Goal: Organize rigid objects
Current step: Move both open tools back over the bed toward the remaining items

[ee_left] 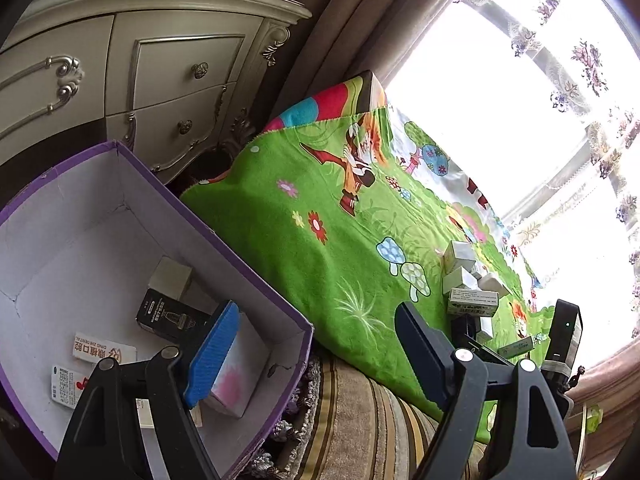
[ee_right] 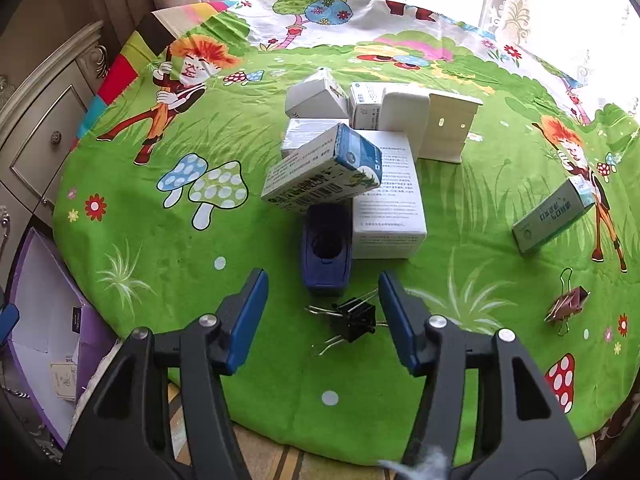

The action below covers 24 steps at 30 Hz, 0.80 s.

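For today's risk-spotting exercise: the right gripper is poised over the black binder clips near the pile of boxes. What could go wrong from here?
1. The black binder clips lie tangled with thin wire handles; the open right gripper may catch only a handle, or lift one clip and drop the other.
2. The green-and-white box leans tilted on the pile, above the blue holder; a nudge there might topple it.
3. The purple box sits off the mat's edge, so a weakly gripped clip may fall on the way.

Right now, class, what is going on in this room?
A person with a gripper in each hand is sorting small items off a green cartoon blanket into a purple box. The left gripper hangs open and empty by the box, which already holds several cartons. The right gripper hangs open over black binder clips, near a pile of cartons not yet sorted.
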### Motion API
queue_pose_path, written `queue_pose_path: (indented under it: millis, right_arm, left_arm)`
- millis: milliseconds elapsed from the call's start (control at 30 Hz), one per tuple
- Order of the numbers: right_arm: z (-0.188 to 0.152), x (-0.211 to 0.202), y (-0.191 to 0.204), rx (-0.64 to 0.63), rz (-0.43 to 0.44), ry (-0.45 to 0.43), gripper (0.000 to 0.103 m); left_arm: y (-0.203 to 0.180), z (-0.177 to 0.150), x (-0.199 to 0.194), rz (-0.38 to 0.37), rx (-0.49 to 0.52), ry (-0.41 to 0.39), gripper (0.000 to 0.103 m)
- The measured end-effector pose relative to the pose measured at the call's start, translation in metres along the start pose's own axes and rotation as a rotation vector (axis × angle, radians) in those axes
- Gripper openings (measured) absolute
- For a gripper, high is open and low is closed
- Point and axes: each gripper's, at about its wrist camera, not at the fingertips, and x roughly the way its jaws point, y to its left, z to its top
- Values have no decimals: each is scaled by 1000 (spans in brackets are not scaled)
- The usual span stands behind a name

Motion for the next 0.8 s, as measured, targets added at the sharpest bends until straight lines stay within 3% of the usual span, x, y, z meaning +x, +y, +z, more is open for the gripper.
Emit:
queue_pose_path:
  millis: [200, 400, 567, 800]
  right_arm:
    - [2, 10, -1, -5, -1, 17, 49]
    - [2, 4, -13, 45, 58, 18, 49]
    - [-8, -22, -26, 83, 91, -50, 63]
    - [-2, -14, -15, 44, 142, -65, 63]
  left_arm:
    - [-9, -2, 8, -11, 16, 20, 81]
    - [-12, -3, 11, -14, 32, 28, 81]
    - [-7, -4, 20, -17, 15, 51, 81]
    - [-13, -5, 28, -26, 41, 65, 81]
